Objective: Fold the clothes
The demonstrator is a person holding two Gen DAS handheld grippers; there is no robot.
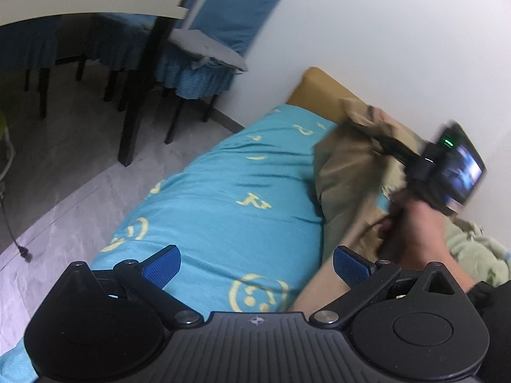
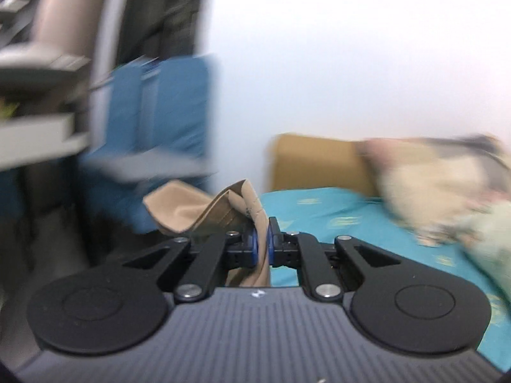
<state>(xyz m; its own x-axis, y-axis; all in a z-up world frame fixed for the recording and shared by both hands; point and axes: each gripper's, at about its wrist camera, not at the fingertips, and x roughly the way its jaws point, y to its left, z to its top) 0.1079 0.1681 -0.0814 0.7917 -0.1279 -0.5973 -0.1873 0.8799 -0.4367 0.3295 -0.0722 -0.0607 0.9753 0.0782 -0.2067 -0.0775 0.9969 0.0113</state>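
A tan garment (image 1: 345,172) hangs bunched above the turquoise bed cover (image 1: 223,198). My right gripper (image 2: 262,244) is shut on a fold of this tan garment (image 2: 223,210) and holds it up off the bed. In the left wrist view the right gripper (image 1: 361,124) shows blurred at the right, with the person's hand (image 1: 418,223) behind it. My left gripper (image 1: 255,265) is open and empty, low over the bed cover, left of the hanging cloth.
A pale green garment (image 1: 479,252) lies on the bed at the right; it also shows in the right wrist view (image 2: 488,242). A patterned cushion (image 2: 431,185) and a tan headboard (image 2: 313,162) stand by the white wall. Blue-covered chairs (image 1: 204,48) and a table (image 1: 95,3) stand beyond the bed.
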